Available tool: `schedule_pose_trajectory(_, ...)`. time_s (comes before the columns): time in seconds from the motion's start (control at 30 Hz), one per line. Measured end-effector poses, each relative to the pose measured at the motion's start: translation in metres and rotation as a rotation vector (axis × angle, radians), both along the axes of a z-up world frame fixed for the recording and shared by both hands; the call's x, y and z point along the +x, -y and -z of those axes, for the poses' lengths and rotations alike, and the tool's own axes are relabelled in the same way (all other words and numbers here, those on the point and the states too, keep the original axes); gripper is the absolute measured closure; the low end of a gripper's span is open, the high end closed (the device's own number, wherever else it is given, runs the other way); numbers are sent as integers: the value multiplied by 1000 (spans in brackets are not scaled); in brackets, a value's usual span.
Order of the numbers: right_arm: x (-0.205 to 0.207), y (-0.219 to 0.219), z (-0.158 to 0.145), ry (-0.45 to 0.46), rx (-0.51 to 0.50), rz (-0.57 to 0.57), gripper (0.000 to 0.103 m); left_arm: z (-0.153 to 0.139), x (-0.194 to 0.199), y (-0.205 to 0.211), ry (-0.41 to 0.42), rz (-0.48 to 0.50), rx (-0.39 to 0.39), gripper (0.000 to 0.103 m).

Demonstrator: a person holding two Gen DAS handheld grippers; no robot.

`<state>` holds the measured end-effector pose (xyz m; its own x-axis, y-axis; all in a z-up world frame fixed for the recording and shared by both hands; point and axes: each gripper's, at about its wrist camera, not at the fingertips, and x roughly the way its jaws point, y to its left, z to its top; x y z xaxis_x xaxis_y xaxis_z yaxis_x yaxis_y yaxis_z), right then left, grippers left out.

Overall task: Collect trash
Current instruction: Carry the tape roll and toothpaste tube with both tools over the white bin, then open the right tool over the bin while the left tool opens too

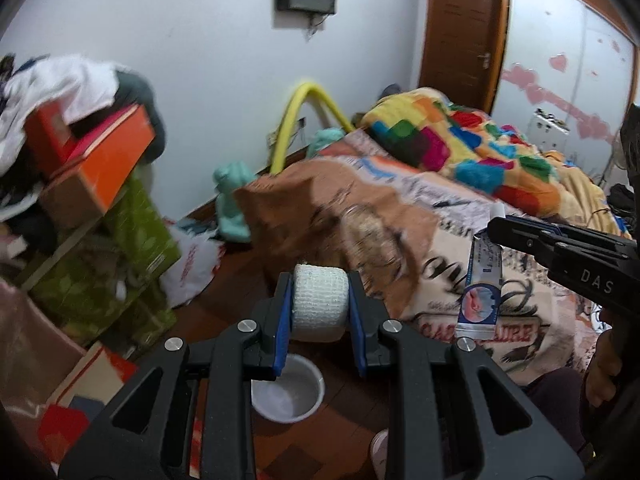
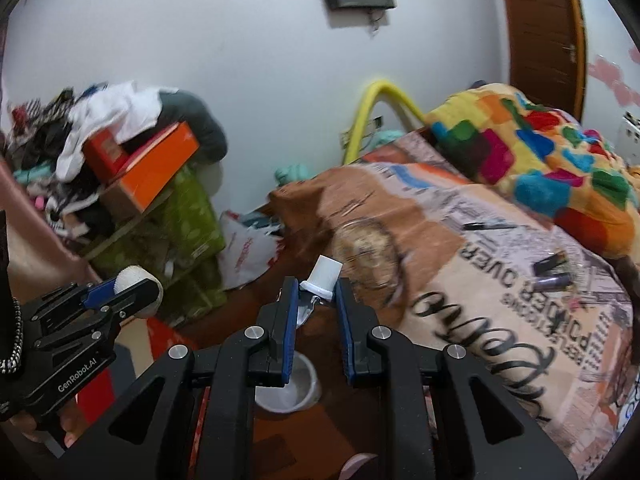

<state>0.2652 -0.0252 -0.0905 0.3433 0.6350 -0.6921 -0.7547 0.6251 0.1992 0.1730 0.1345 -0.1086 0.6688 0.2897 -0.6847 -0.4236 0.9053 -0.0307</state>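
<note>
My left gripper (image 1: 320,285) is shut on a white gauze roll (image 1: 319,312), with the blue pads pressing its two sides. My right gripper (image 2: 316,284) is shut on a tube (image 2: 327,272) just below its white cap. From the left wrist view, the right gripper (image 1: 496,230) comes in from the right, and the blue-and-white tube (image 1: 482,280) hangs down from it. From the right wrist view, the left gripper (image 2: 120,286) shows at the left with the roll (image 2: 138,280). A round white bin (image 1: 288,390) (image 2: 298,384) stands on the wooden floor below both grippers.
A bed with a printed cover (image 2: 480,280) and a patchwork blanket (image 2: 540,152) fills the right; pens and small items (image 2: 552,272) lie on it. Green and orange boxes (image 1: 100,184) under a clothes pile stand at the left. A white plastic bag (image 1: 192,268) lies on the floor.
</note>
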Motion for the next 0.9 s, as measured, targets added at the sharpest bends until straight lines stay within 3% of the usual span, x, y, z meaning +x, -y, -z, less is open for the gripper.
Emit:
schedule_pose_trajectory(0.4, -24, -77, 78, -92, -165, -119, 86, 96, -24, -53, -172, -109, -137, 78)
schedule_pose_trajectory(0.6, -24, -109, 132, -126, -278, -155, 86, 151, -15, -67, -259, -148, -228, 78)
schedule_pose_trajectory(0.9, -13, -147, 209, -246, -398, -168, 86, 227, -1, -94, -384, -201, -365, 78)
